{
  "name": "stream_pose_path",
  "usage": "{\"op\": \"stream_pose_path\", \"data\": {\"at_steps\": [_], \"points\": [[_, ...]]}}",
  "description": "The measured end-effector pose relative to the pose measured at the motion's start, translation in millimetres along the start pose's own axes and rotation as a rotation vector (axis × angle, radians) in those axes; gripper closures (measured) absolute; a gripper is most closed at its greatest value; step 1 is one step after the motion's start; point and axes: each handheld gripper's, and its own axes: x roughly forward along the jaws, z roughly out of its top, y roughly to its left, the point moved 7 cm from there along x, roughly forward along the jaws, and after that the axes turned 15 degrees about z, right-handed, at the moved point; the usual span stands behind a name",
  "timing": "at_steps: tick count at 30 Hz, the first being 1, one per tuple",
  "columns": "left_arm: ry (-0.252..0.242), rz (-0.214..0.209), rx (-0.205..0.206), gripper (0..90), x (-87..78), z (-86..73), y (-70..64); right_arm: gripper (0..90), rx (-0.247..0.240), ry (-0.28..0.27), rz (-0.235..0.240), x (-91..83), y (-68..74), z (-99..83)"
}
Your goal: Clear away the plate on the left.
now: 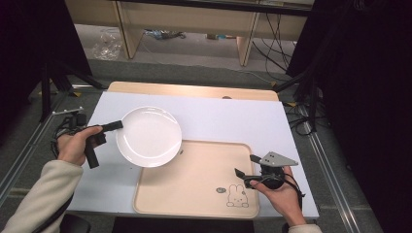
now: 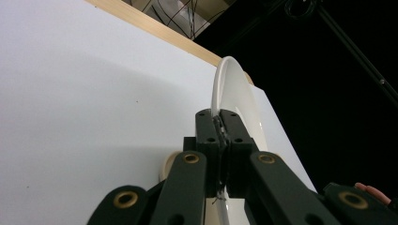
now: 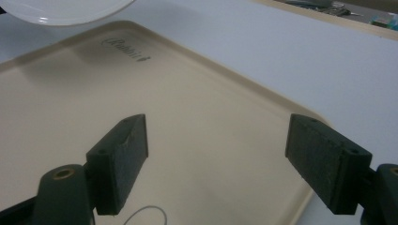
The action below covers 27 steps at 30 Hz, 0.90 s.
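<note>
While left claw (image 1: 116,125) pinches plate (image 1: 148,137), right claw (image 1: 247,165) gapes.

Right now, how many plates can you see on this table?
1. A white plate is held by its rim in the left gripper, overlapping the far left corner of the beige tray.

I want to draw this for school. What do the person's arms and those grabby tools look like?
Both arms wear cream, fuzzy-looking sleeves: the left sleeve shows most. The left gripper is black, with a stubby black handle and dark cables trailing behind. Up close, its jaws are blocky black pads on arms with brass-coloured rivets. The right gripper is black too, topped by a grey three-cornered plate, with a black cable looping by the hand.
</note>
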Motion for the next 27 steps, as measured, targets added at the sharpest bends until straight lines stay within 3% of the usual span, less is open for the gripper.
{"op": "stream_pose_path", "data": {"at_steps": [27], "points": [[0.026, -0.018, 0.021, 87.1, 6.6, -8.6, -11.4, 22.3, 0.003, 0.001, 0.002, -0.2, 0.4, 0.0]]}}
